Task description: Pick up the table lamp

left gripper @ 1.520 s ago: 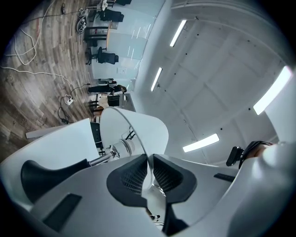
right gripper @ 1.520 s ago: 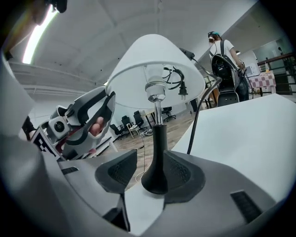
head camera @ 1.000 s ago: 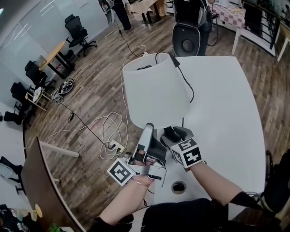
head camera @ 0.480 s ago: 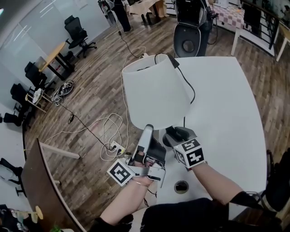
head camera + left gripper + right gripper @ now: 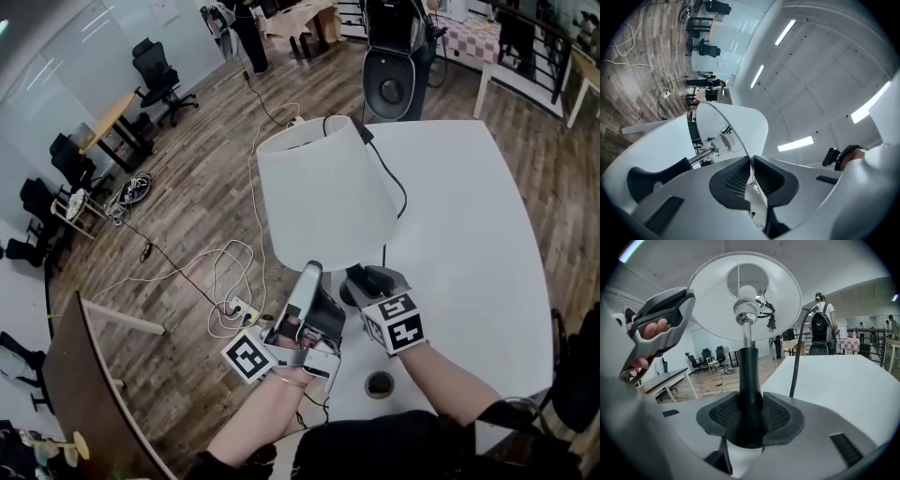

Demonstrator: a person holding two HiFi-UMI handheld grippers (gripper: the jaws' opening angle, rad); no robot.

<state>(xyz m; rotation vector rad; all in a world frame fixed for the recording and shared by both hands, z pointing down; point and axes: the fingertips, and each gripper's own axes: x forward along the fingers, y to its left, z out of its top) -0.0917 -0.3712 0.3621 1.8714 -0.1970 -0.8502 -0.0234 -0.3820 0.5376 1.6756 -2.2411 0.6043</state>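
Note:
The table lamp has a white cone shade [image 5: 323, 197] and a black stem, and it stands at the near left of the white table [image 5: 469, 216]. My left gripper [image 5: 312, 274] points up at the shade's lower rim. Its jaws have just been closing and now pinch the thin rim [image 5: 751, 171]. My right gripper [image 5: 364, 279] is at the lamp's foot. Its jaws have also just been closing, and their pads [image 5: 776, 414] press on the black stem [image 5: 750, 380]. The bulb [image 5: 746, 292] shows under the shade [image 5: 708, 291]. The lamp's base is hidden.
The lamp's black cord [image 5: 392, 183] runs across the table to its far edge. A round cable hole [image 5: 379, 383] lies near the table's front. White cables and a power strip [image 5: 242, 307] lie on the wood floor at left. Office chairs [image 5: 155, 61] and a person with a backpack [image 5: 820, 329] are farther off.
Hardly anything differs: both grippers stay at the lamp, and the whole picture has only drifted a little as the head moved.

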